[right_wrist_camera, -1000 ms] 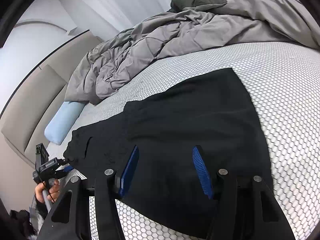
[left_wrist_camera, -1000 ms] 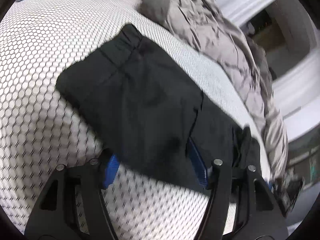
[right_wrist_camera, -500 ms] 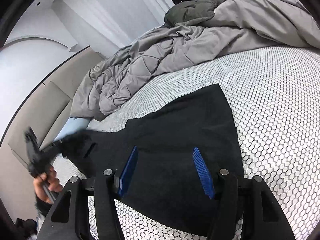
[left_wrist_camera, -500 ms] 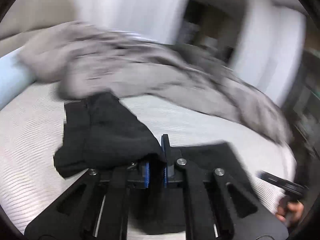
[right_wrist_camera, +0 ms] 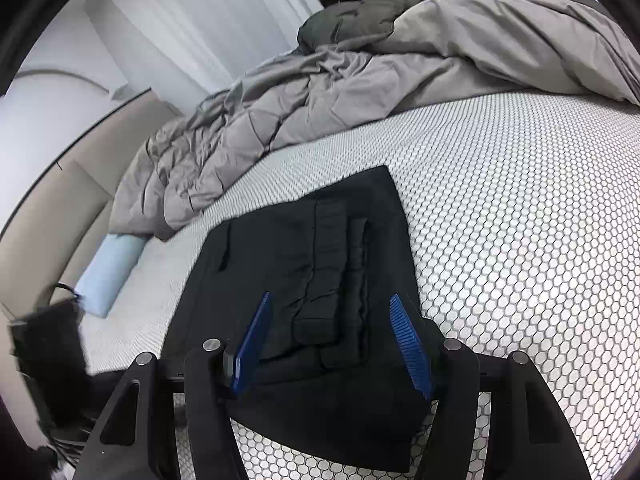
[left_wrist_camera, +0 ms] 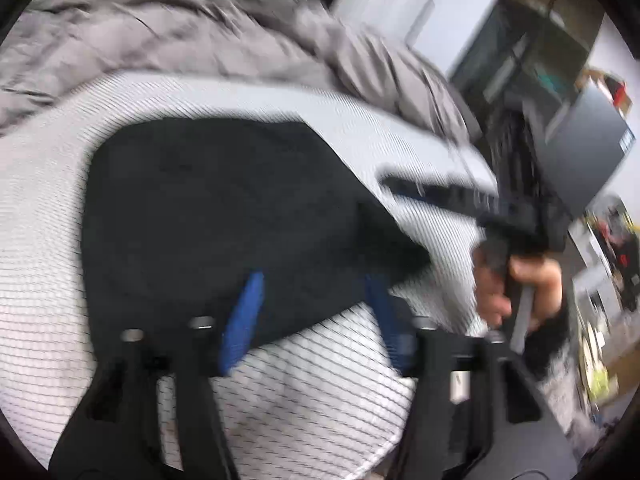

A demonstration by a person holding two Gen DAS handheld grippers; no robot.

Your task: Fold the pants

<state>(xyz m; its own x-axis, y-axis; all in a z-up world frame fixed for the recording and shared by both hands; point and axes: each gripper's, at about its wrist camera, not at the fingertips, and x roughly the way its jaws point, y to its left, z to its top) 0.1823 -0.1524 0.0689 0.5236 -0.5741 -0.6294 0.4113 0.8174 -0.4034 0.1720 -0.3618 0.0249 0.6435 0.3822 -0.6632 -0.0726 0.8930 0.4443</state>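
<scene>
The black pants [right_wrist_camera: 320, 264] lie folded on the white honeycomb mattress [right_wrist_camera: 520, 240], with the waistband end laid on top. My right gripper [right_wrist_camera: 332, 344] stands open just above their near edge, blue pads on either side of the waistband and not pressing it. The left wrist view is blurred. There my left gripper [left_wrist_camera: 312, 316] hovers at the near edge of the pants [left_wrist_camera: 224, 208]; its jaws are opening and the pads grip nothing. A hand [left_wrist_camera: 516, 284] holds the other gripper's handle at the pants' right side.
A crumpled grey duvet [right_wrist_camera: 360, 92] is heaped along the far side of the bed. A light-blue pillow [right_wrist_camera: 108, 276] lies by the beige headboard [right_wrist_camera: 44, 208]. Dark furniture and a screen [left_wrist_camera: 576, 152] stand beyond the mattress edge on the right.
My left gripper shut on the waistband end, swung it across over the legs and let go. The pants are now a shorter folded stack. The right gripper hardly moved.
</scene>
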